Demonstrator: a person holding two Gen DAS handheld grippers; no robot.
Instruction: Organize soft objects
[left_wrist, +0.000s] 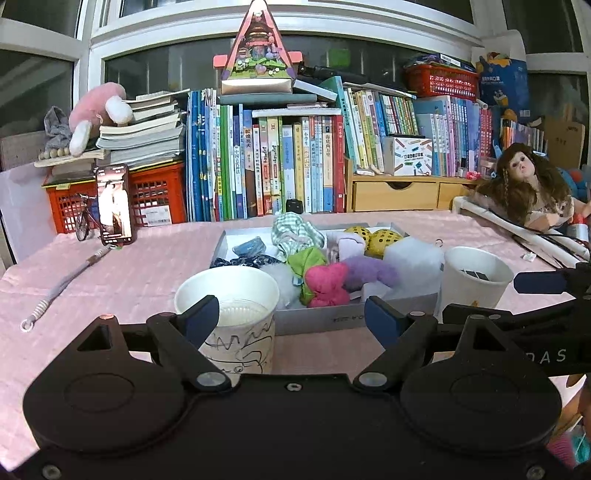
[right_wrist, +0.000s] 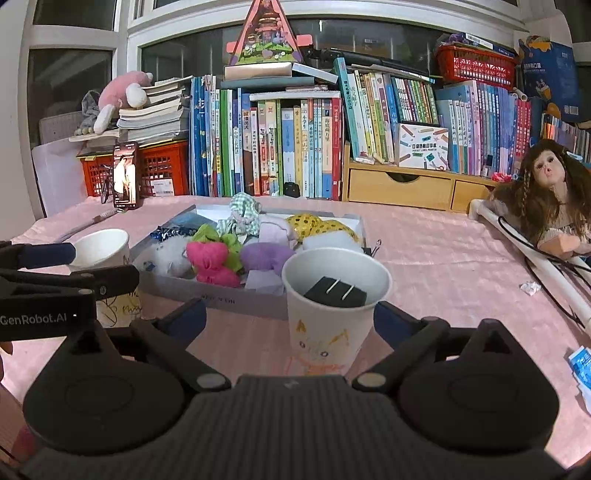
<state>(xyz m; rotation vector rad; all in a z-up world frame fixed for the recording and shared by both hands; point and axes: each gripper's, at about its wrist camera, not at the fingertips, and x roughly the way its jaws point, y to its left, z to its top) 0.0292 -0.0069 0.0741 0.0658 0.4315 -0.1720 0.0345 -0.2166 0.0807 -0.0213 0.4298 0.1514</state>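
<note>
A shallow grey tray (left_wrist: 332, 318) (right_wrist: 221, 300) on the pink tablecloth holds several soft things: a pink bow (left_wrist: 327, 284) (right_wrist: 210, 262), a purple plush piece (left_wrist: 369, 272) (right_wrist: 264, 254), green fabric (left_wrist: 306, 260), a checked cloth (left_wrist: 295, 230) and yellow sequined pieces (left_wrist: 380, 238) (right_wrist: 317, 225). My left gripper (left_wrist: 291, 321) is open; a scribbled paper cup (left_wrist: 236, 325) stands by its left fingertip, untouched by the right one. My right gripper (right_wrist: 290, 319) is open around a second paper cup (right_wrist: 332, 317), which holds a black object (right_wrist: 336, 293).
A doll (right_wrist: 546, 195) and a white tube (right_wrist: 535, 266) lie at the right. A phone (left_wrist: 114, 203) stands at the back left near red baskets (left_wrist: 159, 195). Books (left_wrist: 295, 162) and wooden drawers (right_wrist: 399, 190) line the back. A spiral cord (left_wrist: 62, 284) lies left.
</note>
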